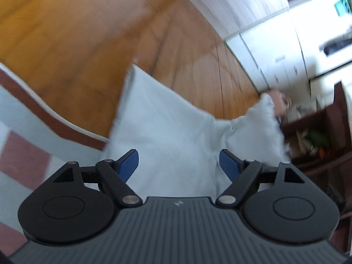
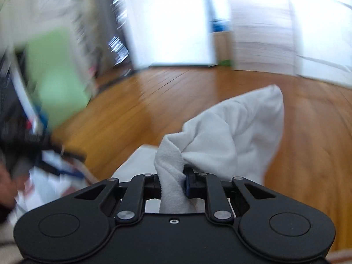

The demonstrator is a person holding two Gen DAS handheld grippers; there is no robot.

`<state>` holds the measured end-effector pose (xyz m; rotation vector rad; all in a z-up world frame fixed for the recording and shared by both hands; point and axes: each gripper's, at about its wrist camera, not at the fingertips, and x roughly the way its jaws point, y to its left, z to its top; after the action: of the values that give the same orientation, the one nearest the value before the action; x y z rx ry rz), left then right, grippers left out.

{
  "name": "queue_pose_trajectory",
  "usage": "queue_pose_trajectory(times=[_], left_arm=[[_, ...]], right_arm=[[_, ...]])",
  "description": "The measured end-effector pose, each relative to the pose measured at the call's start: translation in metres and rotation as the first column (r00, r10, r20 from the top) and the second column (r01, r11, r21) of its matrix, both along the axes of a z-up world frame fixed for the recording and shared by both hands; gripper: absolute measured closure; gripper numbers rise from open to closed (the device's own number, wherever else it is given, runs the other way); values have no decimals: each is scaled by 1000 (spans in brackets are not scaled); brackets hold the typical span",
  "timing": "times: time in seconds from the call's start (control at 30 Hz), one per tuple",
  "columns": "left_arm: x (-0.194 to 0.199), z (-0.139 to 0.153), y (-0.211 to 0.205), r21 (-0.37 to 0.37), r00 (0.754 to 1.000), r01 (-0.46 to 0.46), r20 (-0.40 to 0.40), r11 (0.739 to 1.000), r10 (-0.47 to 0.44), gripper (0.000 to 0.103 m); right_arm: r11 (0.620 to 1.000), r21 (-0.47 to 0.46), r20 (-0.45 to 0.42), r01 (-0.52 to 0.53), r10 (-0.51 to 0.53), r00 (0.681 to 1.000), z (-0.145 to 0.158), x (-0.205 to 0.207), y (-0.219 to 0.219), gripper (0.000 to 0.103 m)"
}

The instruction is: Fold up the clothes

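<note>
Above the wooden floor (image 2: 154,110), the right gripper (image 2: 176,184) is clamping a bunched corner of the pale cloth (image 2: 231,132), probably to lift it for folding, while the left gripper (image 1: 179,165) is hanging apart over it, gripping nothing

right hand-held gripper (image 2: 176,182) pinching white garment (image 2: 231,132), wooden floor (image 2: 132,114)

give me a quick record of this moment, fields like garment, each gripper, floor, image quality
garment: pale cloth, bunched, lifted off the wooden floor
right gripper: shut on the cloth, a gathered fold pinched between its pads
left gripper: jaws wide apart, cloth lying between and beyond them, pads not pressing it
striped fabric: red and pale bands, at the left edge of the left wrist view
image quality: both views motion-blurred, background furniture unclear
fold progress: no finished fold visible
</note>
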<state>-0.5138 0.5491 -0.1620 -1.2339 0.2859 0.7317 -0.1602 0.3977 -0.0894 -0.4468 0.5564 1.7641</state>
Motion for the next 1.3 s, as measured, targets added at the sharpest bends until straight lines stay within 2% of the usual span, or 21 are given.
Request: queue_pose_trajectory(times=[0.13,0.2,0.23,0.27,0.3,0.33,0.37,0.43,0.5,0.53,0.7,0.77,0.83,0.87,1.0,1.07,1.1,1.13,1.17,1.23,1.3], left_arm=[[-5,-14,-2,-55,998,-6,58,998,10,23],[3,-27,2,-90,1000,-14,2,996,14,23],[7,-32,4,-102,999,-21,-38,995,17,23],[11,-33,4,-94,995,-30,-97,995,21,23],[14,-31,4,-80,994,-23,-113,997,14,23],[16,-29,3,-67,992,-17,-129,998,8,23],[19,-27,3,-56,991,-10,-136,998,3,23],[19,-20,2,-44,995,2,-101,999,-6,23],[24,-14,1,-39,996,17,-83,999,-20,23],[27,-12,1,-40,996,24,-80,999,-27,23],[51,-21,3,-76,989,112,-92,991,-119,23],[65,-23,1,-67,973,161,-158,985,-170,23],[79,-23,0,-50,943,175,-278,983,-182,23],[83,-24,1,-46,935,179,-304,983,-184,23],[78,-38,10,-108,946,148,-275,983,-172,22],[72,-44,12,-117,949,110,-283,987,-139,30],[68,-44,13,-108,948,89,-297,990,-118,41],[64,-43,13,-99,948,69,-305,993,-96,60],[60,-41,14,-88,952,55,-295,995,-79,72],[51,-35,12,-64,967,33,-251,997,-48,78],[44,-30,10,-57,974,18,-225,998,-30,78]], right_arm=[[979,-126,175,-158,179,968,-49,-81,38,82],[955,-210,232,-209,256,938,-80,-111,54,77],[941,-254,291,-224,295,910,-94,-121,57,74],[938,-256,347,-233,314,884,-101,-128,52,68],[943,-220,385,-250,319,866,-101,-132,42,65],[941,-205,392,-270,331,858,-98,-131,33,56],[931,-213,358,-296,357,863,-94,-126,25,51],[906,-240,256,-350,406,877,-85,-112,7,51],[887,-272,153,-374,423,893,-81,-96,-12,51],[892,-279,126,-356,402,907,-80,-85,-24,51],[940,-280,81,-197,228,970,-72,-37,-53,50],[941,-289,62,-176,202,977,-74,-27,-57,50],[940,-288,65,-182,209,976,-77,-26,-57,50],[941,-280,66,-189,215,974,-75,-28,-59,50],[940,-258,84,-221,249,965,-77,-38,-60,46],[938,-259,108,-232,267,958,-82,-44,-55,45],[938,-257,114,-230,266,957,-82,-46,-53,45],[940,-251,101,-230,261,960,-80,-46,-50,45],[942,-244,61,-228,249,966,-78,-42,-47,45],[942,-266,-70,-205,193,979,-78,-28,-36,45],[934,-313,-213,-172,107,971,-82,-11,-24,43]])
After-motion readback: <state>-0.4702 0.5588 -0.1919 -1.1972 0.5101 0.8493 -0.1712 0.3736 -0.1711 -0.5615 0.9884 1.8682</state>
